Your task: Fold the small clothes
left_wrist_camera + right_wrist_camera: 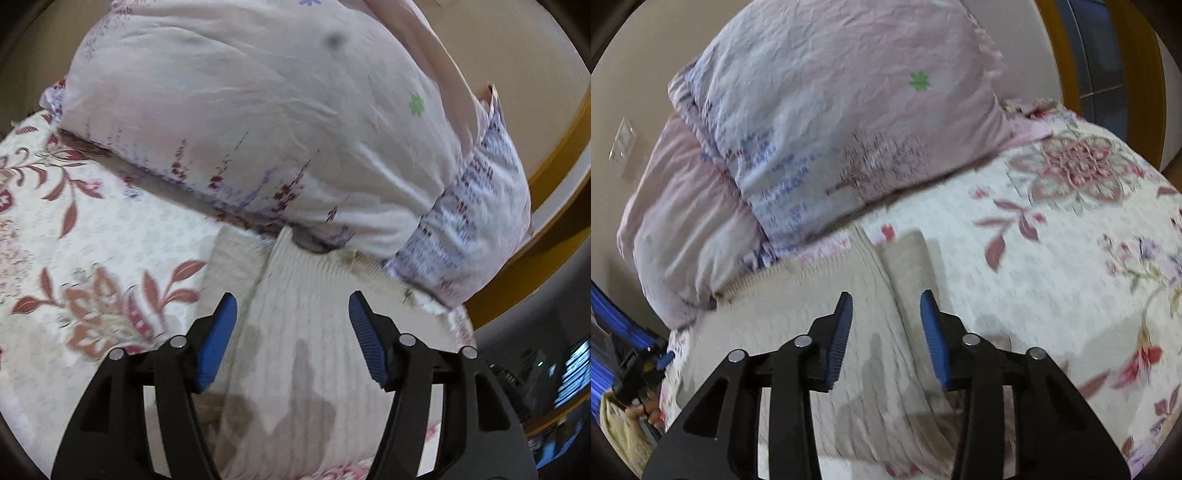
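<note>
Bottom of the left wrist view: left gripper point(293, 314) hanging over the cloth with its blue pads point(218, 343) spread wide, nothing between them. Same story at the bottom of the right wrist view, right gripper point(886, 314) parted a bit narrower, also empty. Just beyond and under both sets of tongs, lower middle of each frame: a cream ribbed knit garment point(306, 295), lying mostly flat on the floral bedspread point(74, 229), with what looks like a sleeve or side panel folded along its edge, on the left in the left wrist view and right of the seam in the right wrist view. Hard to say exactly what kind of garment, edges are blurred. Looks soft, light and floppy, a bit stretchy from the ribbing, so probably going to sag and drag rather than hold shape, not slippery and nothing fragile about it. Best bet for a grab: pinch 2 outer edges or corners, 1 per gripper, near the hem or the shoulder line, catching both layers so the fold comes over evenly. Further back, filling the top of both frames: 2 big pale lilac pillows point(258, 122) stacked at the head of the bed, touching the far end of the knit, so may crowd the top edge.
</note>
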`<act>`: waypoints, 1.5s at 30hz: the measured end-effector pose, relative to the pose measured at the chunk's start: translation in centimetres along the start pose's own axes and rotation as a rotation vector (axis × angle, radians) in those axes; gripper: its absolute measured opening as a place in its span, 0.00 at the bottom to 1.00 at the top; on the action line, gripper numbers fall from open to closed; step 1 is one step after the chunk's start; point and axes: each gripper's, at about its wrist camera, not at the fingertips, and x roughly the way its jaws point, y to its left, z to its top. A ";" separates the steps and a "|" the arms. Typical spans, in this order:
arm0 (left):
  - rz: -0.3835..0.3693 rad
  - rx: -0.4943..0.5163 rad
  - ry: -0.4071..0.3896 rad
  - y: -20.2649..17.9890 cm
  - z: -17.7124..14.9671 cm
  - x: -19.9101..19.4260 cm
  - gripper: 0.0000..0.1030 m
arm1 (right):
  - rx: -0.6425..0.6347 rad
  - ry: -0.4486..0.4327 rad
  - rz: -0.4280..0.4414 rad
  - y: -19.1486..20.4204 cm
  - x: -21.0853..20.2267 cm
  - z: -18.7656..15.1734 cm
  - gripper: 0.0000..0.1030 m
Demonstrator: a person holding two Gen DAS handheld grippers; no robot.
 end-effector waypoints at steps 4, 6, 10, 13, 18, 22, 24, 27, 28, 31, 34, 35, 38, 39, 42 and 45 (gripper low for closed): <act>0.048 0.040 0.021 0.3 -1.4 0.0 0.57 | -0.037 0.031 -0.012 0.1 0.4 -1.5 0.36; 0.065 0.046 0.033 0.6 -2.1 0.1 0.56 | -0.078 0.046 -0.029 0.7 0.8 -2.1 0.35; 0.099 0.060 0.067 0.9 -3.2 0.8 0.48 | -0.182 0.085 -0.095 1.9 1.9 -3.2 0.29; 0.111 0.075 0.089 0.9 -3.8 1.2 0.34 | -0.213 0.091 -0.130 1.9 2.2 -3.8 0.13; 0.113 0.075 0.116 1.3 -4.1 1.5 0.09 | -0.204 0.054 -0.105 2.4 0.7 -4.1 0.11; 0.102 0.079 0.112 1.3 -4.1 0.8 0.07 | -0.188 0.026 -0.095 2.9 -0.9 -4.2 0.11; 0.090 0.087 0.112 1.3 -4.3 0.3 0.07 | -0.180 0.029 -0.095 2.9 -1.3 -4.5 0.11; 0.075 0.082 0.116 1.5 -4.5 -0.3 0.06 | -0.190 0.043 -0.130 2.8 -1.2 -5.0 0.11; 0.071 0.078 0.116 1.7 -4.6 -0.6 0.06 | -0.199 0.053 -0.149 2.7 -0.9 -5.1 0.11; 0.081 0.072 0.117 2.3 -5.1 -0.7 0.06 | -0.199 0.086 -0.194 2.3 0.3 -5.6 0.11; 0.095 0.077 0.114 2.3 -5.4 -0.3 0.07 | -0.184 0.102 -0.208 2.0 1.2 -5.9 0.11; 0.099 0.083 0.114 2.1 -5.3 -0.2 0.10 | -0.185 0.104 -0.212 2.0 1.2 -5.9 0.11; 0.103 0.104 0.114 1.3 -5.0 -0.3 0.29 | -0.185 0.106 -0.226 2.5 0.7 -5.5 0.19; 0.099 0.114 0.106 1.0 -4.9 -0.6 0.36 | -0.189 0.098 -0.230 2.8 0.4 -5.3 0.23; 0.119 0.161 0.026 -0.6 -4.5 -1.9 0.60 | -0.240 0.022 -0.208 4.7 -0.9 -4.8 0.33; 0.101 0.229 -0.013 -2.8 -4.6 -2.4 0.72 | -0.321 0.007 -0.155 7.4 -0.6 -4.5 0.33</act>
